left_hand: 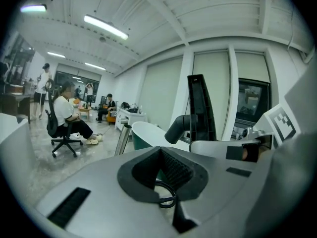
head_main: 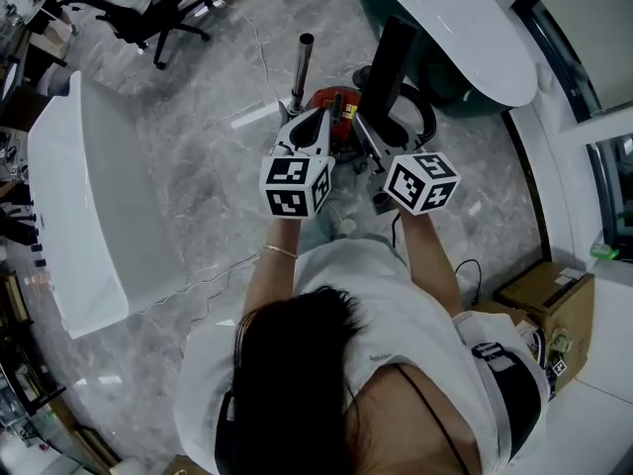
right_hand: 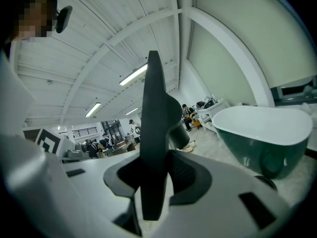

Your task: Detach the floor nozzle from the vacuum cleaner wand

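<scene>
right gripper (right_hand: 151, 182) clamps flat matte-black floor nozzle (right_hand: 154, 103) | wand (head_main: 305, 67): bare metal tube

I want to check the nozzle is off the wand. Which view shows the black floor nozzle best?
The left gripper view: the floor nozzle stands in side outline, its neck end bare. In the right gripper view the nozzle is only a close edge between the fingers; the head view foreshortens it from above.

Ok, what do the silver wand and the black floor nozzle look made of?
The wand: likely metal, a silvery tube with a bright sheen along it and a dark top end. The floor nozzle: probably matte black plastic, dull and even with a moulded rounded elbow, though a coating can't be ruled out.
</scene>
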Demonstrator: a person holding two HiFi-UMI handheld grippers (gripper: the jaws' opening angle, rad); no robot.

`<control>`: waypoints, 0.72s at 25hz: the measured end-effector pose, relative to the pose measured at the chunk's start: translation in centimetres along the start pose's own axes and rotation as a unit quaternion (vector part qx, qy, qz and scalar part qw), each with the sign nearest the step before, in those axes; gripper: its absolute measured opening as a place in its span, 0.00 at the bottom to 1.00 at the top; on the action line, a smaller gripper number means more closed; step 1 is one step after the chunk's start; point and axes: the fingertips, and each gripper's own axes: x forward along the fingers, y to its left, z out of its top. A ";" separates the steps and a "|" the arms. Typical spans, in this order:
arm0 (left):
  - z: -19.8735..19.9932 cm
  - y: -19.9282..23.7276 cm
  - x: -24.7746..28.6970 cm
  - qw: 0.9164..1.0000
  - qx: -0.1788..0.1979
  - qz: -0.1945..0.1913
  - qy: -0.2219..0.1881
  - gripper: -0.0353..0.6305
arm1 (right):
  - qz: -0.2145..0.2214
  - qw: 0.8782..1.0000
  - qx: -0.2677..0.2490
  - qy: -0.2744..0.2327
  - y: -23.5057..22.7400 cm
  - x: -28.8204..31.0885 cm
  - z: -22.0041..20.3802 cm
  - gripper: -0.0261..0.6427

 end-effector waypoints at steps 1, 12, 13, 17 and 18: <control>-0.2 -0.2 -0.1 1.000 0.002 0.001 0.003 0.06 | 0.000 1.000 0.000 -0.001 0.0 -0.1 -0.1 0.24; -0.4 -0.8 0.0 1.000 0.008 0.008 0.008 0.06 | -0.007 1.000 -0.010 -0.003 0.0 0.0 -0.3 0.24; -0.4 -0.7 0.1 1.000 0.008 0.009 0.009 0.06 | -0.008 1.000 -0.012 -0.002 0.0 0.0 -0.3 0.24; -0.5 -0.6 0.0 1.000 0.008 0.013 0.012 0.06 | -0.008 1.000 -0.019 0.001 0.2 0.2 -0.5 0.24; -0.7 -0.6 -0.1 1.000 0.007 0.014 0.012 0.06 | -0.008 1.000 -0.020 0.001 0.3 0.2 -0.6 0.24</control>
